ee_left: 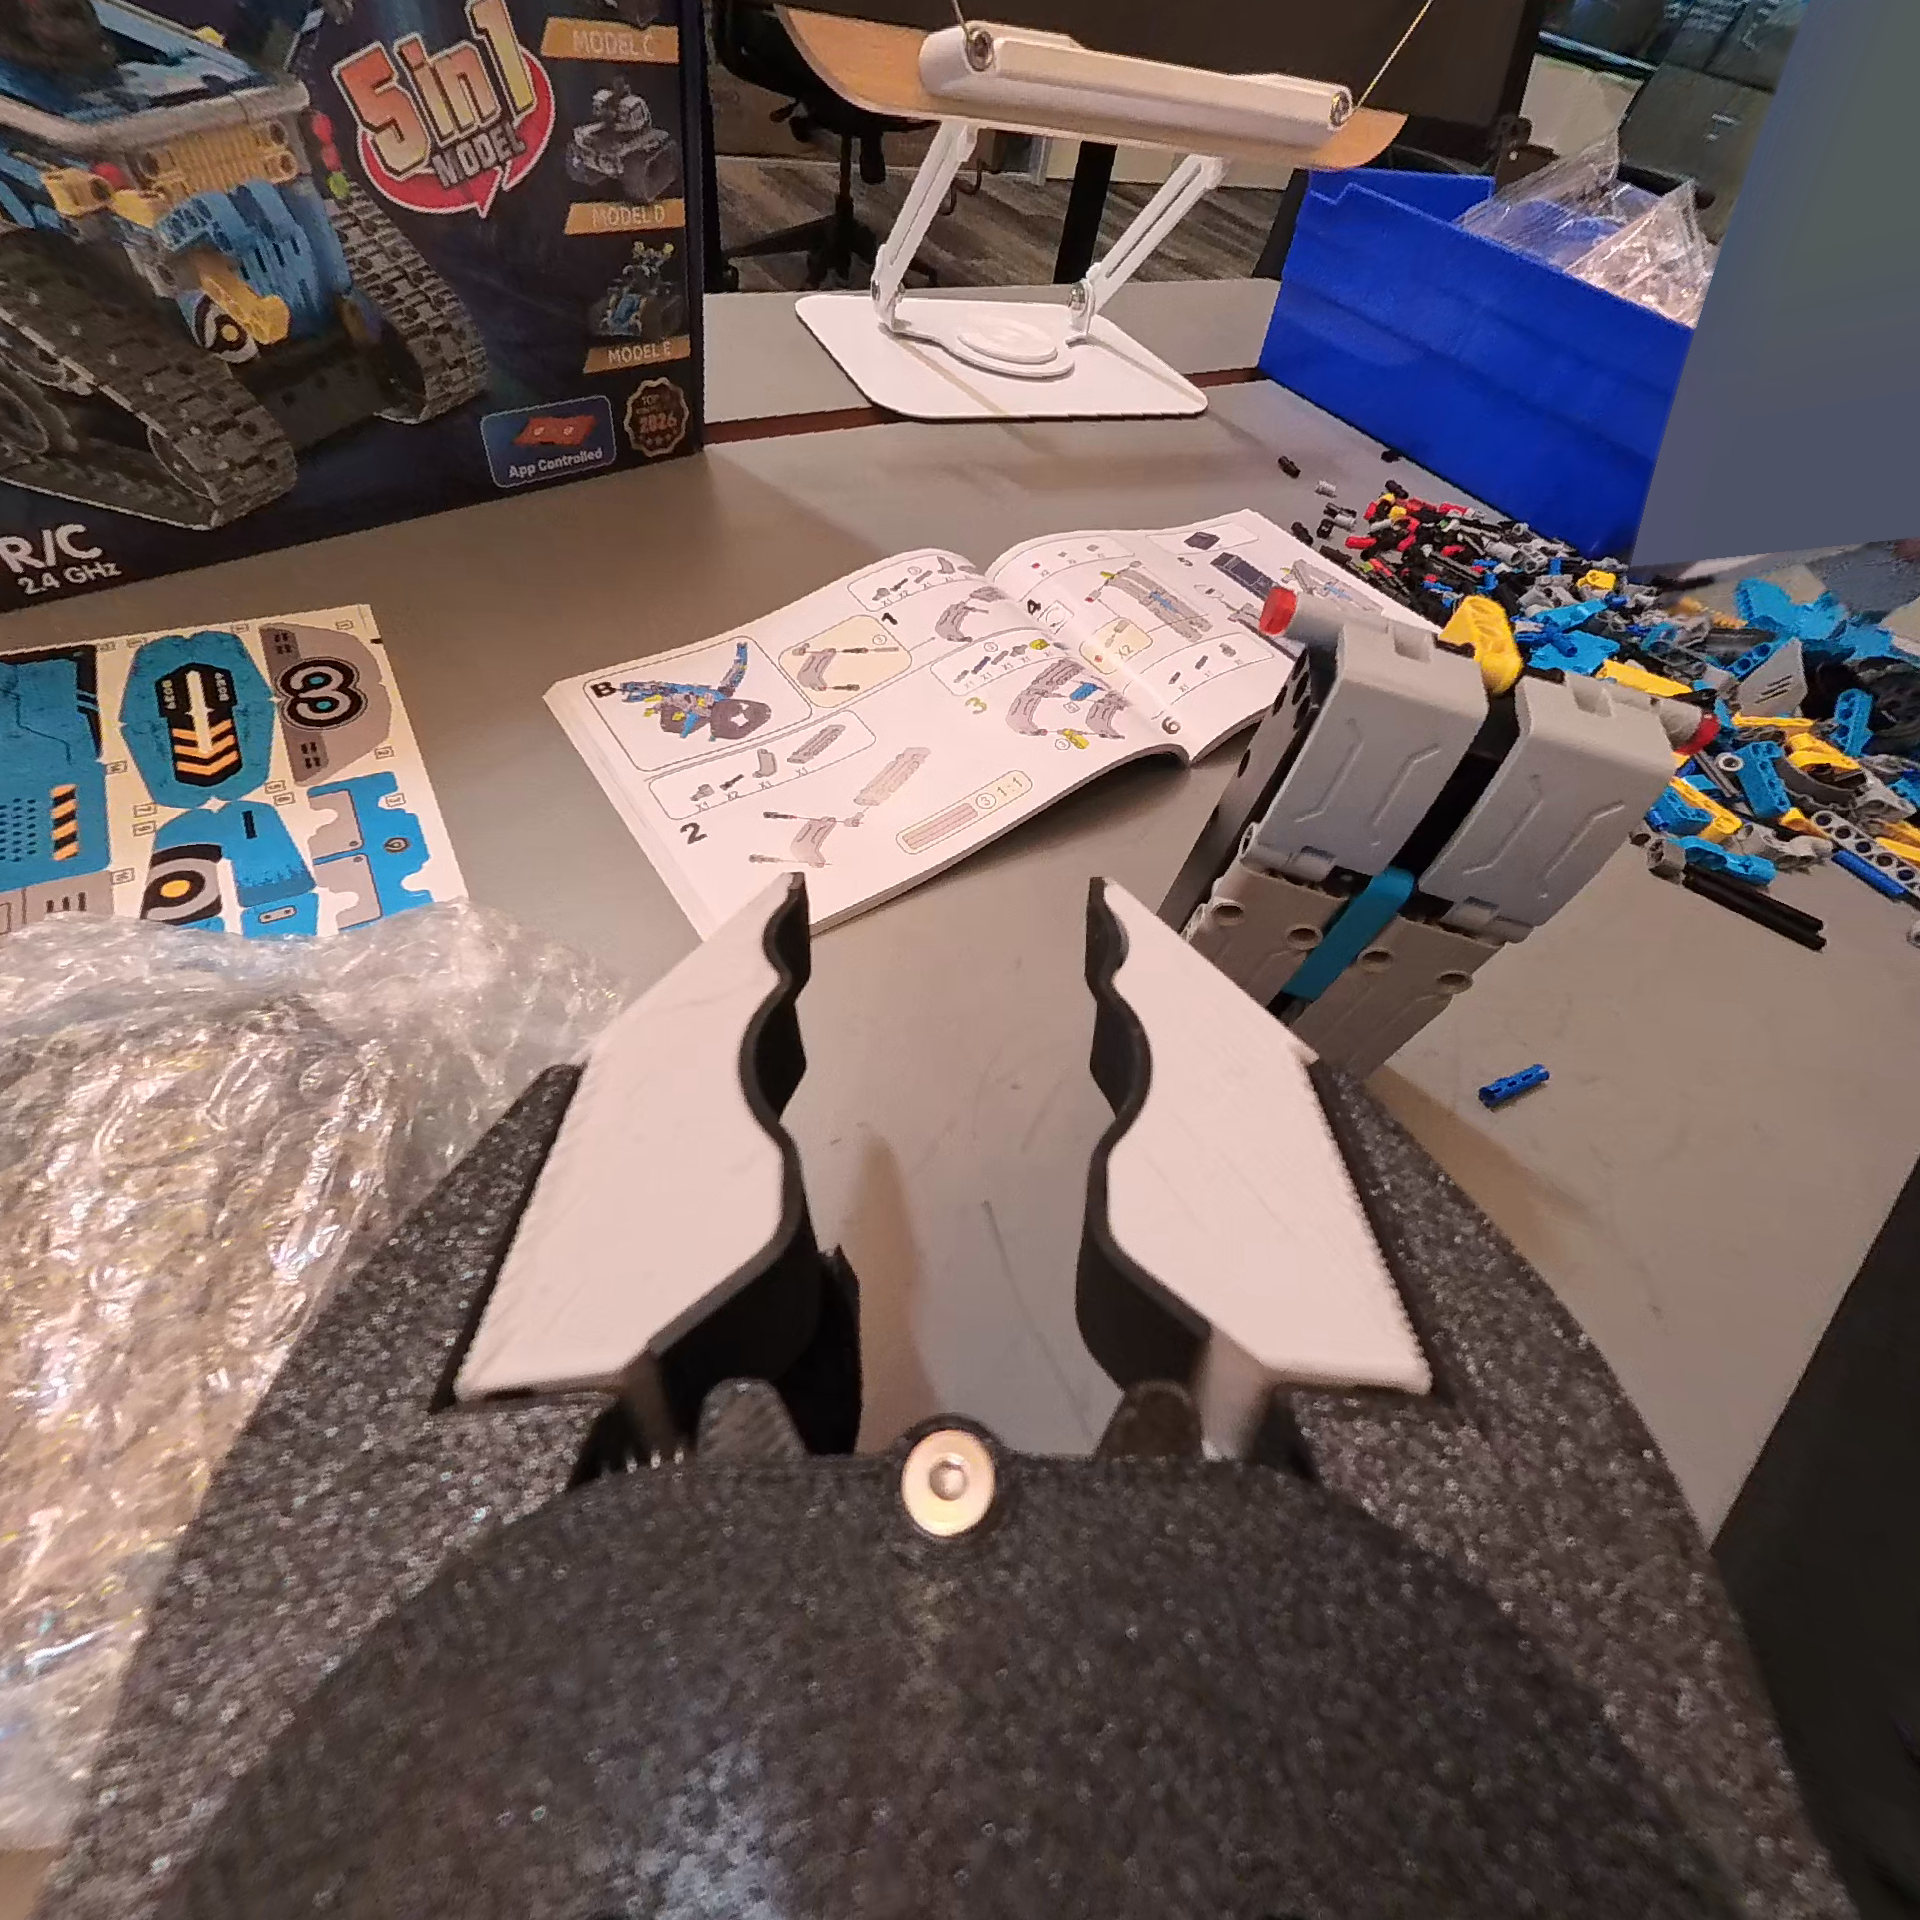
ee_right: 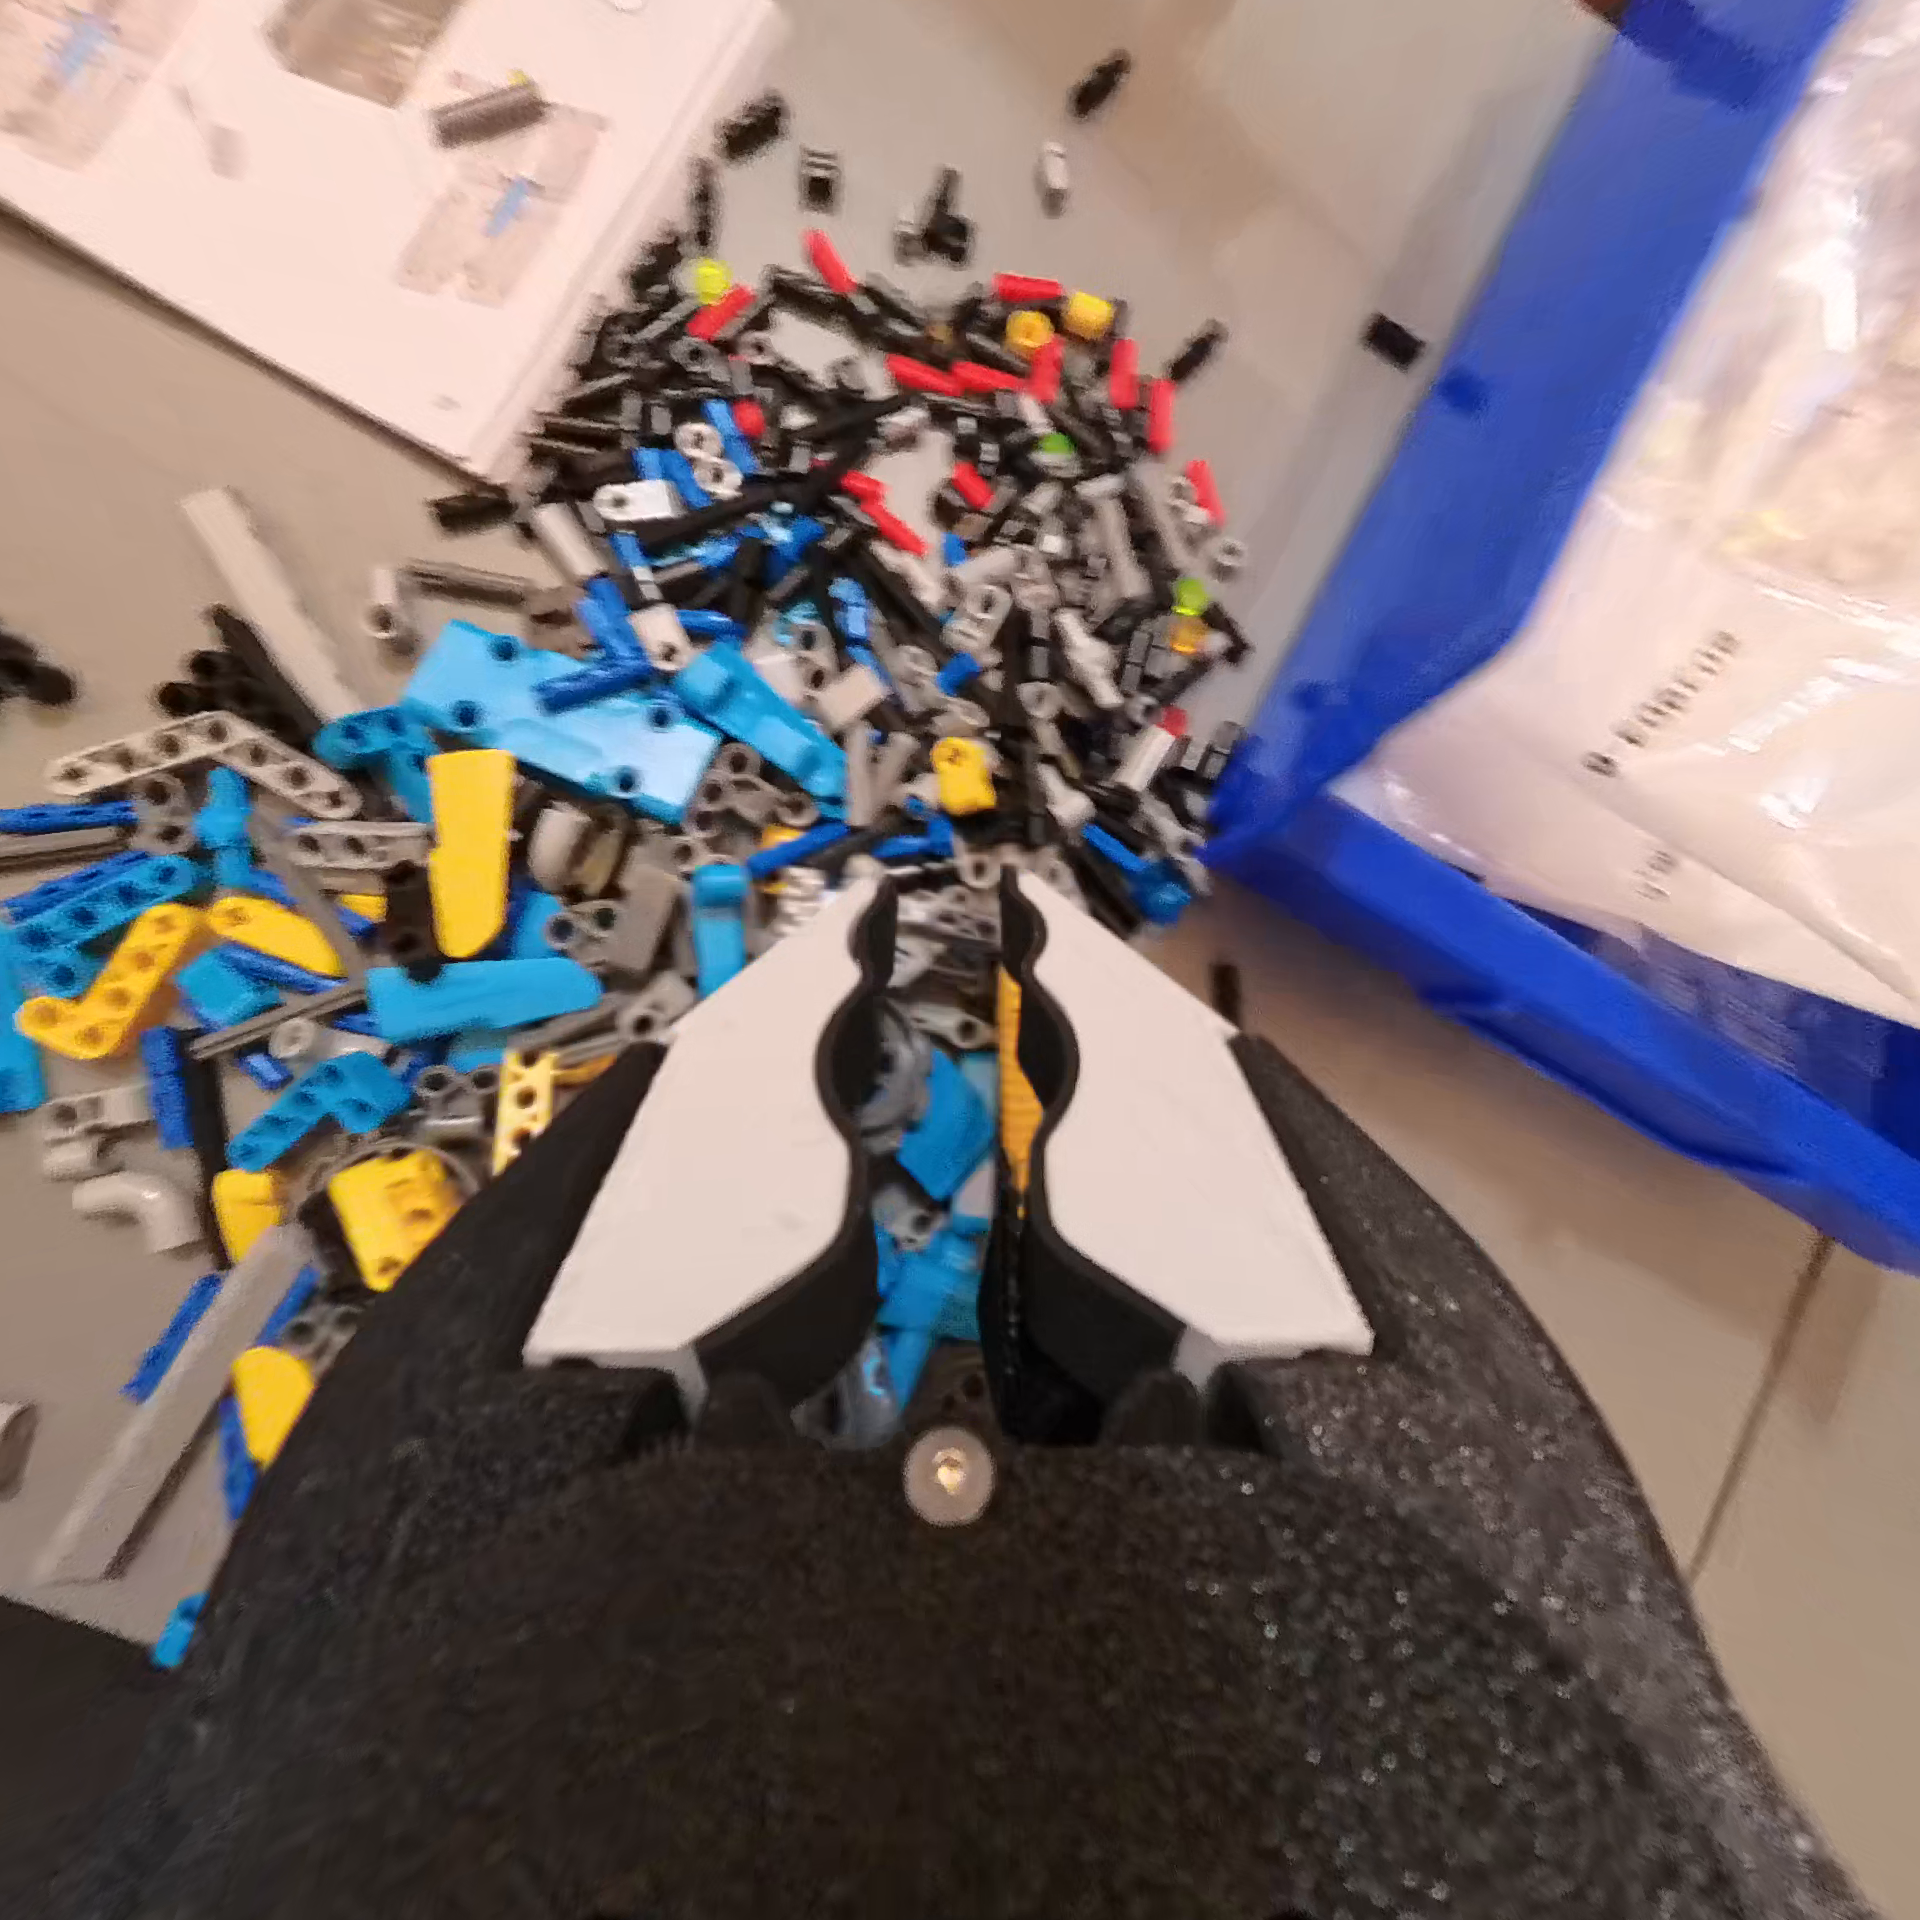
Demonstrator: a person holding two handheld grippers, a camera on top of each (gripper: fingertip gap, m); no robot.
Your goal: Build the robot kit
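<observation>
My left gripper [ee_left: 945,904] is open and empty, low over bare grey table [ee_left: 935,1091]. An open instruction booklet [ee_left: 935,707] lies just beyond its tips. A grey motor assembly with a teal part [ee_left: 1434,810] stands tilted to its right. My right gripper [ee_right: 948,891] hovers over a pile of small blue, yellow, black, grey and red building pieces [ee_right: 727,644]. Its jaws stand a narrow gap apart, and loose pieces show through the gap. Nothing is clearly gripped. The view is blurred. The pile also shows in the left wrist view [ee_left: 1621,665].
A blue bin [ee_right: 1507,914] with plastic bags borders the pile on the right; it also shows in the left wrist view [ee_left: 1475,312]. A sticker sheet [ee_left: 208,769], bubble wrap [ee_left: 208,1143], the toy's box [ee_left: 312,260] and a white stand [ee_left: 997,343] lie left and behind. Left tips to right tips: about 45 cm.
</observation>
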